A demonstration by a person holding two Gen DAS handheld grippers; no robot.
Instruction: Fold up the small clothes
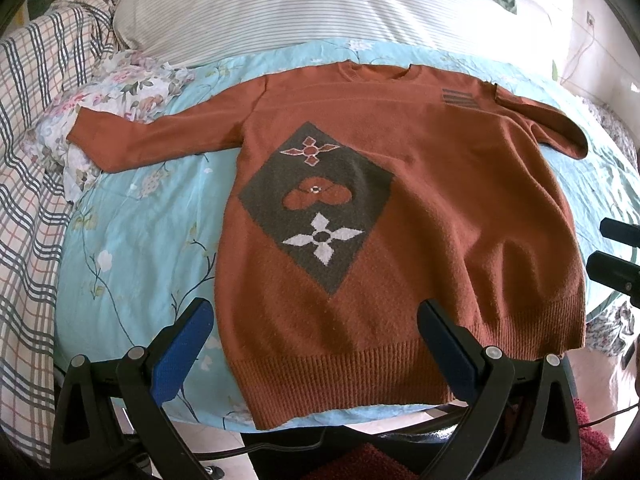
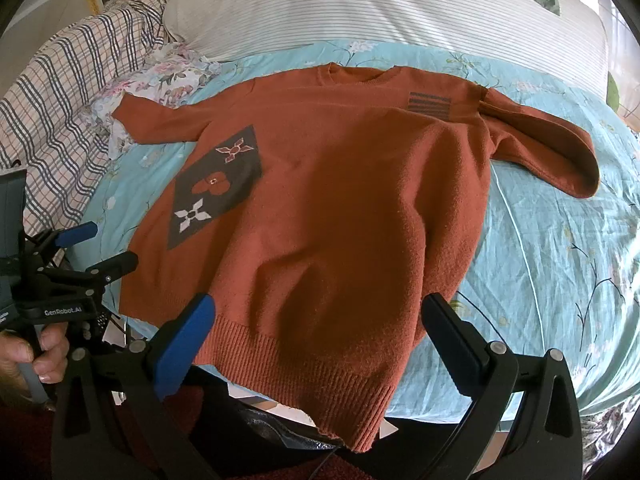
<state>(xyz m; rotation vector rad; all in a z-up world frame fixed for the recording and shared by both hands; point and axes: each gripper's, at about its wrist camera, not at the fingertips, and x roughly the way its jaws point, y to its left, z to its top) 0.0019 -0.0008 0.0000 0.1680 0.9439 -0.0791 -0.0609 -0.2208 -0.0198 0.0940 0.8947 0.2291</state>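
An orange-brown knit sweater (image 1: 420, 200) with a dark diamond patch of flowers lies flat, front up, on a light blue floral sheet (image 1: 140, 240), sleeves spread to both sides. It also shows in the right wrist view (image 2: 340, 208). My left gripper (image 1: 316, 344) is open and empty, hovering over the ribbed hem near its left corner. My right gripper (image 2: 320, 336) is open and empty over the hem's right part. The left gripper (image 2: 96, 246) also shows at the left edge of the right wrist view, held by a hand.
A striped white pillow (image 1: 300, 4) lies behind the sweater. A plaid cloth (image 1: 36, 140) and a crumpled floral cloth (image 1: 132, 84) lie to the left, under the left sleeve end. The sheet's front edge (image 1: 360, 416) drops off just below the hem.
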